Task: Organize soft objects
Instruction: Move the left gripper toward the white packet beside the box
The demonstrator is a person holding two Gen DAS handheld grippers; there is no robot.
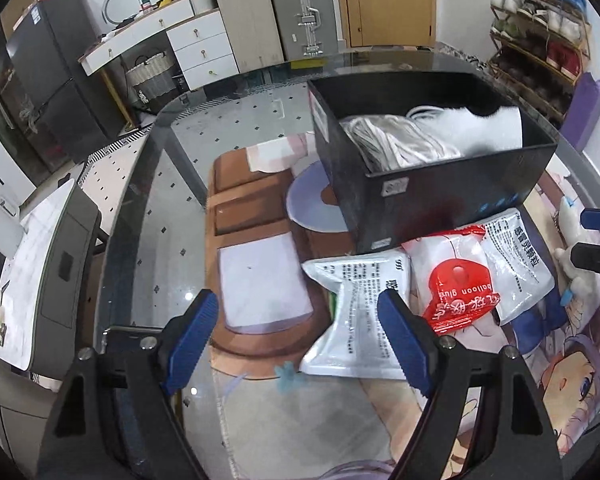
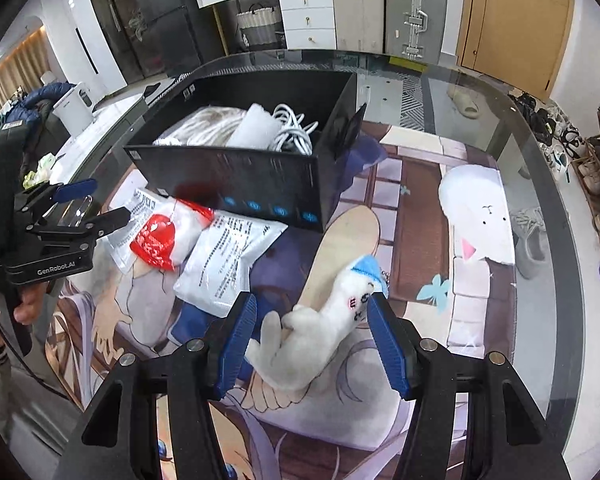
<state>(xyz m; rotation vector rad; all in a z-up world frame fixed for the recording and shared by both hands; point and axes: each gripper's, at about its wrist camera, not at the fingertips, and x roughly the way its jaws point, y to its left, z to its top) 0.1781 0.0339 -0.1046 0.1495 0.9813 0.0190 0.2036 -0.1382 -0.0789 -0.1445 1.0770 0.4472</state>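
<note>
A black box (image 1: 452, 196) (image 2: 268, 184) stands on the table and holds white cords and soft white items. In front of it lie two white printed pouches (image 1: 356, 312) (image 2: 228, 264) and a red and white balloon glue packet (image 1: 456, 296) (image 2: 160, 240). My left gripper (image 1: 300, 340) is open and empty, its right finger over the near pouch. A small white plush toy (image 2: 320, 332) with a blue cap lies between the fingers of my open right gripper (image 2: 312, 344); the pads do not touch it. The toy also shows in the left wrist view (image 1: 572, 256).
A printed anime mat (image 2: 420, 200) covers the glass table (image 1: 148, 216). The left gripper shows at the left of the right wrist view (image 2: 100, 204). A white drawer unit (image 1: 200, 48), suitcases (image 1: 300, 12) and a shoe rack (image 1: 540, 40) stand beyond the table.
</note>
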